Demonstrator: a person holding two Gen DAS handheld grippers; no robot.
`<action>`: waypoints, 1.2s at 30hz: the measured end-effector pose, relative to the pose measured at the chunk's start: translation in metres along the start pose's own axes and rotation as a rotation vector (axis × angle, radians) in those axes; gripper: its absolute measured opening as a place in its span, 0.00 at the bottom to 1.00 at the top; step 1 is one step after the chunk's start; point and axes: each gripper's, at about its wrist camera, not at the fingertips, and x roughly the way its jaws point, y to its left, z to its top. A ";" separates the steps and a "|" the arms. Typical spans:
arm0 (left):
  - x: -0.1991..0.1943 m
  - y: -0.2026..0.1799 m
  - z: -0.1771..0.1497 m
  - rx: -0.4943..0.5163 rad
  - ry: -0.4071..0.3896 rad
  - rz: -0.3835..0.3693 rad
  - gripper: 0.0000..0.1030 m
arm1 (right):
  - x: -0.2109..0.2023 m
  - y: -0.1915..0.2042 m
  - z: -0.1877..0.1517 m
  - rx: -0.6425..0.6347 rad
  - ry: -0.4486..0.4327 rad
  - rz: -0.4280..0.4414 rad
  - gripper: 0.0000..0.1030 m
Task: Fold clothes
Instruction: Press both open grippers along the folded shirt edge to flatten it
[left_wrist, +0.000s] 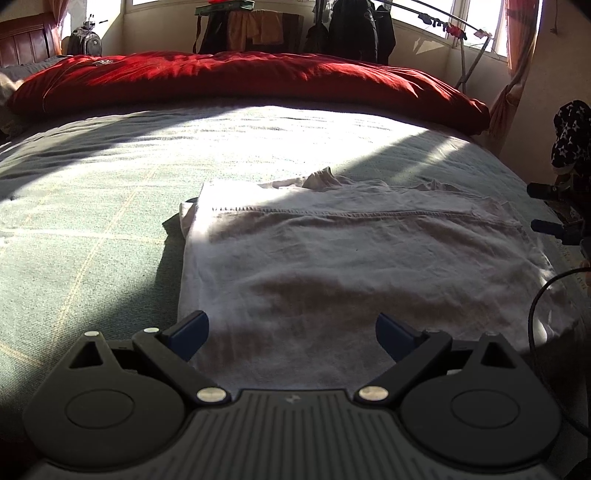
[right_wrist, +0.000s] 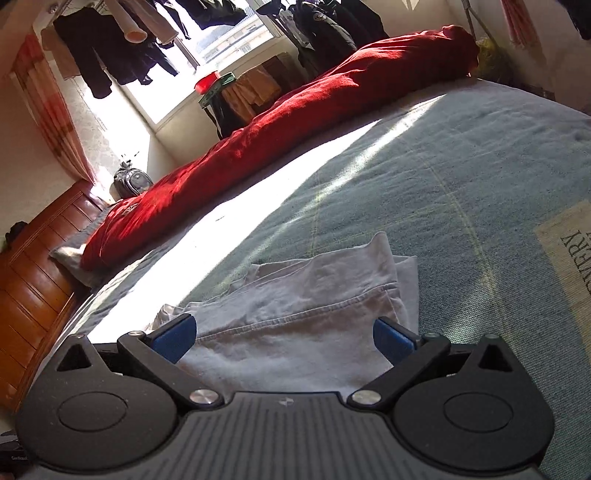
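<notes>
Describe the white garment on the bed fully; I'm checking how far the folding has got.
The white garment lies flat on the grey-green bedspread, partly folded into a rough rectangle. It looks like soft, wrinkled cotton, with a stitched hem line across it and a bunched collar or edge at the far side. Sunlight strikes its far left corner. Both grippers' jaws stand open over its near edge, gripping nothing.

Your left wrist camera sits low and level at the near edge of the bed (left_wrist: 92, 206), facing straight across it toward the far windows. Your right wrist camera looks from close above the bedspread too, but rolled sideways. Both views share the white garment (left_wrist: 351, 258) (right_wrist: 295, 325) and the red duvet (left_wrist: 240, 81) (right_wrist: 295, 122).
</notes>
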 end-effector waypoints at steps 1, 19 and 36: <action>0.003 -0.001 0.000 0.004 0.007 0.003 0.94 | 0.009 0.001 0.007 -0.007 0.006 0.007 1.00; 0.042 0.001 0.055 -0.052 -0.054 -0.218 0.94 | 0.016 -0.005 -0.004 0.006 0.003 -0.096 1.00; 0.083 -0.006 0.085 -0.152 -0.073 -0.221 0.95 | 0.019 0.035 -0.053 -0.274 0.121 -0.176 1.00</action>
